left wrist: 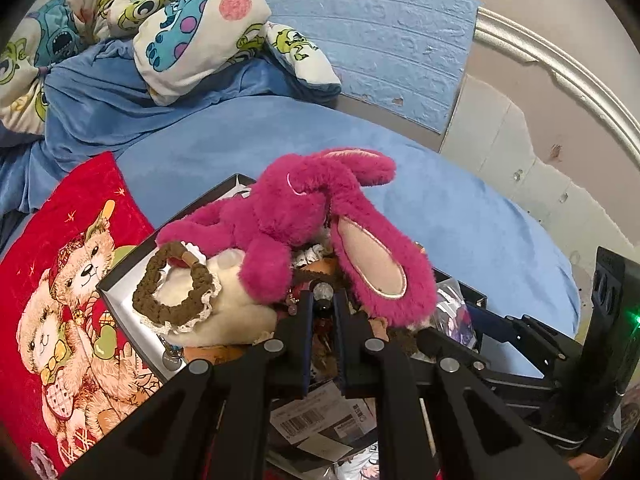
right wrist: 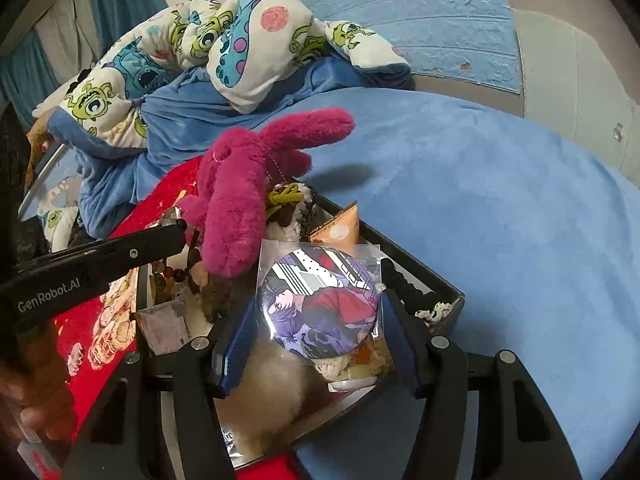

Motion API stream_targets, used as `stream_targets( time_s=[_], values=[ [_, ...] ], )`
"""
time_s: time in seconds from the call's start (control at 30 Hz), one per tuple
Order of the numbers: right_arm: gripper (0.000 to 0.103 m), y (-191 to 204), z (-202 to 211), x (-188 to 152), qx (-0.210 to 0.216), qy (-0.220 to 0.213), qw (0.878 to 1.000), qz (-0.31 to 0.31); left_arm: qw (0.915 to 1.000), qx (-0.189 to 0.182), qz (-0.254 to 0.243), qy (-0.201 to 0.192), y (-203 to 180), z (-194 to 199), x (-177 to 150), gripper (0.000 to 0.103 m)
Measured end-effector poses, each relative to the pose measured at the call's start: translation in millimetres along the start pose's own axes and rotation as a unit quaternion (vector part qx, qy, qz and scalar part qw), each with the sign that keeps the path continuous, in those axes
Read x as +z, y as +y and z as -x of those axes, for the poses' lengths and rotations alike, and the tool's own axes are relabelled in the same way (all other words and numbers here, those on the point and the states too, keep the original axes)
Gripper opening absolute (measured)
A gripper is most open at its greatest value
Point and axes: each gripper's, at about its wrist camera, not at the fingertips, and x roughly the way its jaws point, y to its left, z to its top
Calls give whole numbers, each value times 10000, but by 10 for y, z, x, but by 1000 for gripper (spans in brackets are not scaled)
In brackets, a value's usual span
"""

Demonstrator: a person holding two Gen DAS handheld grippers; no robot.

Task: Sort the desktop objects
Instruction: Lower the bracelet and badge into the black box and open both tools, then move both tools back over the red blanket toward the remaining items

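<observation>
Sitting on the blue bedspread (right wrist: 500, 208) is one shallow black box (right wrist: 420, 268), and it is holding a heap of small things. One magenta plush rabbit (left wrist: 304, 216) is lying across the top of the heap, its long ears spreading toward the right in the left wrist view. Beneath it one cream plush toy (left wrist: 208, 312) is resting against the box's left wall, with one brown crocheted ring (left wrist: 176, 284) edged in white lace lying on it. One olive hair tie (right wrist: 286, 196) and one orange packet (right wrist: 338, 232) are showing at the far end of the box in the right wrist view, and a string of brown beads (right wrist: 180, 268) is lying near the left side.

The left gripper (left wrist: 323, 300) is reaching into the middle of the heap with its jaws nearly together, pinching one small clear bead or bulb (left wrist: 323, 291) at the tips; what that piece belongs to I cannot tell. The right gripper (right wrist: 318, 320) is standing wide, its jaws pressing on either side of one round anime badge (right wrist: 320, 304) in a clear sleeve, which is sitting over the near end of the box.

One red cushion (left wrist: 60, 280) printed with two teddy bears is lying just beside the box on its left. One crumpled cartoon-monster quilt (left wrist: 180, 20) is lying further back on the bed.
</observation>
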Motion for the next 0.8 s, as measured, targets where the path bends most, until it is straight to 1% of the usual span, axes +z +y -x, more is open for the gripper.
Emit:
stream_targets(
  time_s=[0.13,0.3,0.47,0.6,0.63,0.7,0.73,0.77,0.8],
  values=[
    [59,-16,3,8,32,2,10000,-66,9999,-51,142,64,35,-26,-23,10],
    [59,-14,-2,10,16,-17,10000,-71,9999,-4,104,59,40,-35,-18,10],
    [59,-11,6,6,64,-42,10000,-60,9999,142,-34,44,33,-25,-17,10],
    [60,3,28,5,175,-84,9998,-40,9991,236,-341,87,-48,-23,-27,11],
    [60,12,30,9,194,-88,9998,-36,9989,233,-382,104,-65,-18,-28,15],
    [62,30,42,10,235,-98,9997,-39,9987,297,-392,92,-77,4,-30,44],
    [64,35,54,12,259,-112,9996,-47,9987,333,-390,68,-77,16,-24,53],
    [69,39,62,14,289,-119,9995,-56,9988,311,-386,58,-74,27,-22,64],
    [72,38,73,19,327,-130,9993,-87,9990,287,-339,-2,-54,52,-14,77]
  ],
)
